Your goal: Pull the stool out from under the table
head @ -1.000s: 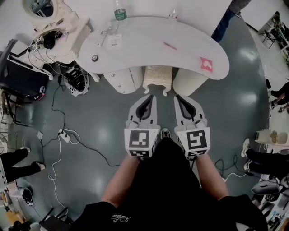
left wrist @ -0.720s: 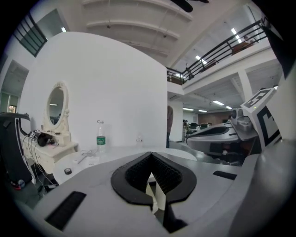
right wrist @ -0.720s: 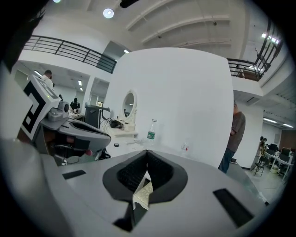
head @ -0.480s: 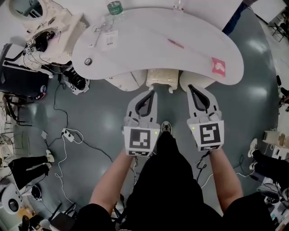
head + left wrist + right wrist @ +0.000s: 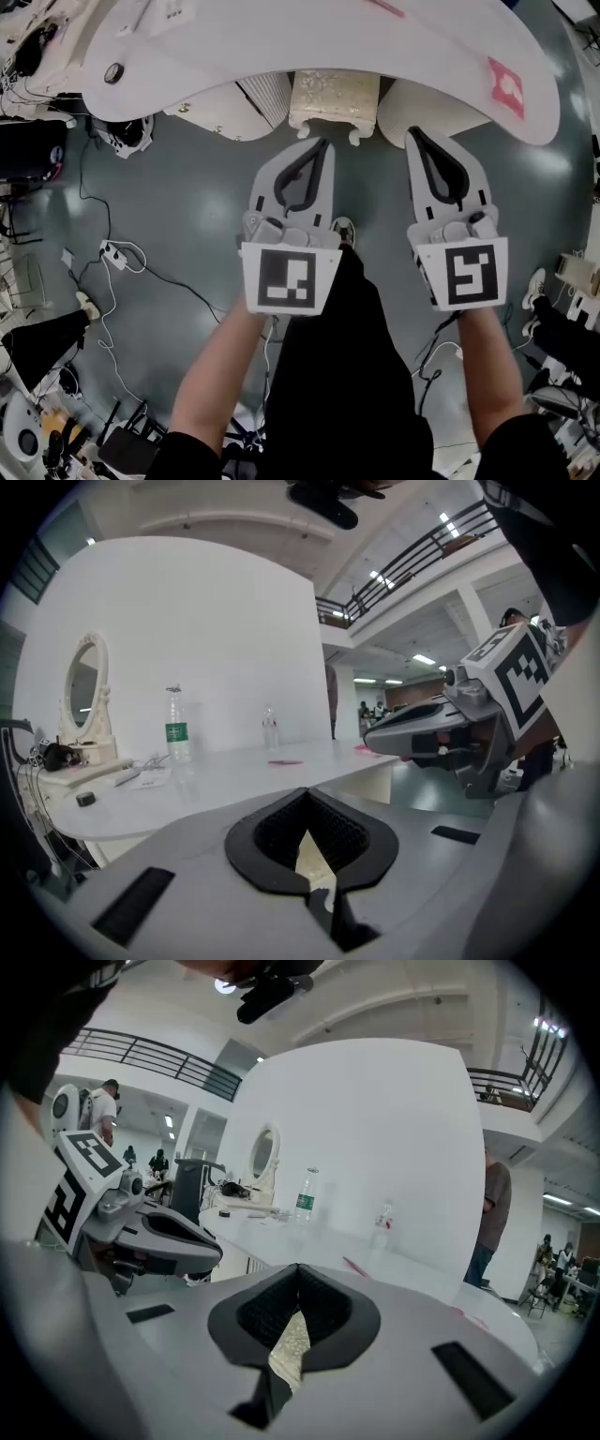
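No print is legible; the bottle label [image 5: 175, 731] is too small.

Head view: set above the person and aimed steeply down; white table [image 5: 309, 42] seen at 12 o'clock, cream stool [image 5: 335, 94] below its edge.
Left gripper view: carried on the left gripper [image 5: 305, 794], aimed nearly level along its jaws; tabletop close, at 10 o'clock.
Right gripper view: carried on the right gripper [image 5: 298, 1267], aimed likewise; tabletop at 2 o'clock.
Shared: white table, water bottle [image 5: 176, 726] and oval mirror [image 5: 84, 691] are seen in both gripper views; each gripper is seen in the other's.
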Tool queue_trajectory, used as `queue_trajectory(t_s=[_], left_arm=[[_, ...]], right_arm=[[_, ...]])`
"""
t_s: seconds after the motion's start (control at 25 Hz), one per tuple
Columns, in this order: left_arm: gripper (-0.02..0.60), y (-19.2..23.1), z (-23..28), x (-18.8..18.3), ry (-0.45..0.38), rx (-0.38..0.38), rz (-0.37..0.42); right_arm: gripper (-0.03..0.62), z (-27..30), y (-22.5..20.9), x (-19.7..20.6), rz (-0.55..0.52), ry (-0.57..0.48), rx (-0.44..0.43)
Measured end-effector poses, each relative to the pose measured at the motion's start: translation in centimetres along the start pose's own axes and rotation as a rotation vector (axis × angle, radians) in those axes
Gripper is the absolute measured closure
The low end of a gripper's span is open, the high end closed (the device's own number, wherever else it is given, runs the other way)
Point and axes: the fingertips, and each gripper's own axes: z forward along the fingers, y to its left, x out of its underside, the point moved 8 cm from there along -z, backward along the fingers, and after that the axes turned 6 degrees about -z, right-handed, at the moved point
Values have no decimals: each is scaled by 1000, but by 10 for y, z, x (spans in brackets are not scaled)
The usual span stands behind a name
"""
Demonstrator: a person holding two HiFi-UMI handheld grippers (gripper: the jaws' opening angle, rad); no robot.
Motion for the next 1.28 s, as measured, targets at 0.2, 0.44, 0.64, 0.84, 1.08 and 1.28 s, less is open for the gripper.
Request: queue_trajectory(t_s=[0.2,0.44,0.64,0.84,1.08,1.28], left_arm=[[575,-4,3,44,20,-9,-4],[575,-2,11,77,13,-14,-5],[575,3,33,114,40,-31,-44],[575,11,64,184,100,-64,-90],[474,28,112,281,142,-127,-94],[383,46,153,355,221,-149,-110]], right_arm=[[588,3,11,36,-43,23,-11],[588,0,20,67,-38,14,-15],[588,12,32,107,-91,72,-47],[588,36,56,177,-102,165,-59],[577,87,77,276,23,258,37],[395,124,88,355,76,370,93]])
